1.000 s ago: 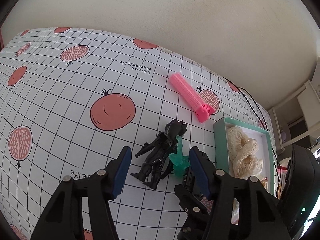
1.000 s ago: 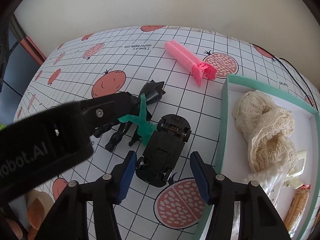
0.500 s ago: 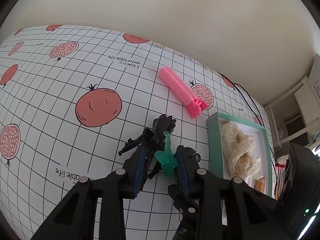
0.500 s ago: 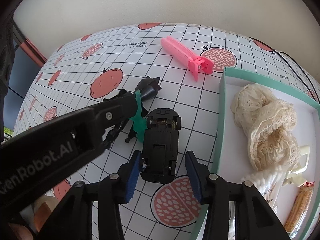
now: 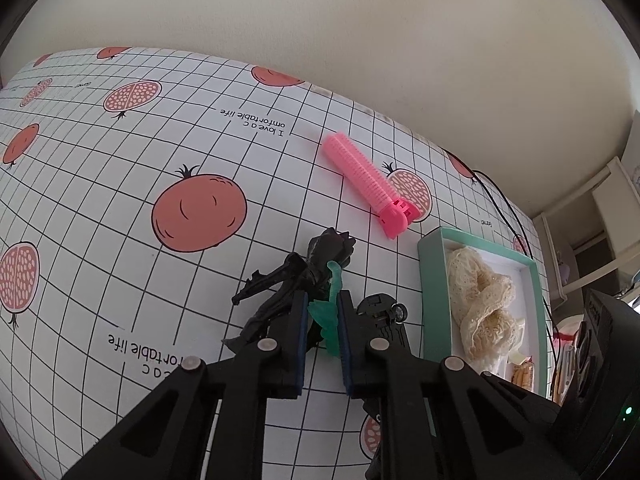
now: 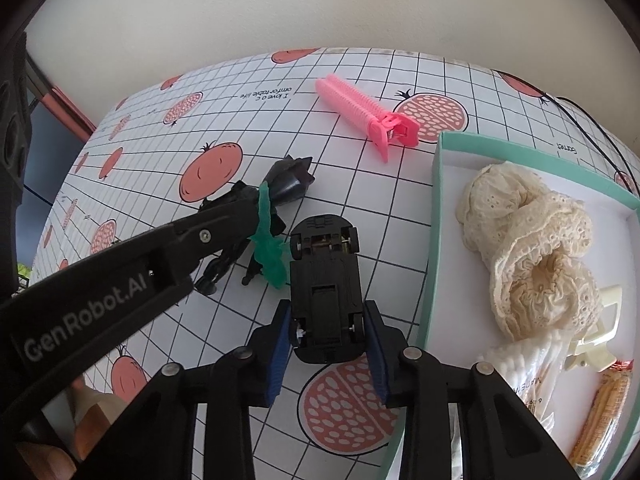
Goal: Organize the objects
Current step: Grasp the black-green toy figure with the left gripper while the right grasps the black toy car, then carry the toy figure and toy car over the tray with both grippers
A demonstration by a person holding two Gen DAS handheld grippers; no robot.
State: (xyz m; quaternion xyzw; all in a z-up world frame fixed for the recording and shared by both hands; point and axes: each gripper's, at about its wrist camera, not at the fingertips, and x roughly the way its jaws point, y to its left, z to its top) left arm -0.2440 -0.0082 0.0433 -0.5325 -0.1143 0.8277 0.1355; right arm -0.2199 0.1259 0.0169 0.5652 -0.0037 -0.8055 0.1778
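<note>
1. Looking from the left wrist: the left gripper [image 5: 322, 330] has its two blue pads pressed close on a green toy piece [image 5: 329, 312]. The green piece is joined to a black figure [image 5: 296, 284] that lies on the table [image 5: 120, 200].
2. The figure's head points away, toward the wall. Its arm sticks out to the left.
3. A black car [image 5: 382, 312] sits just right of the left gripper, partly hidden behind its right finger.
4. A pink clip [image 5: 370, 184] lies farther back on the cloth, near a box [image 5: 430, 280] with a green rim. A cream lace cloth [image 5: 480, 304] is inside the box.
5. Looking from the right wrist: the right gripper [image 6: 328, 340] has its jaws closed partway, with the car [image 6: 324, 284] between them. The blue pads [image 6: 280, 344] touch the car's sides near the end closest to the camera. The car is upside down, with its wheels up.
6. The left gripper [image 6: 256, 220] comes in from the left and pinches the green piece [image 6: 269, 240], just left of the car. The figure [image 6: 280, 184] lies beside it.
7. The clip [image 6: 366, 114] lies near the far corner of the box [image 6: 438, 208]. The lace cloth [image 6: 532, 248] fills much of the box.
8. A cream clip [image 6: 596, 336] and a snack packet [image 6: 600, 412] are also in the box, at the near end.
</note>
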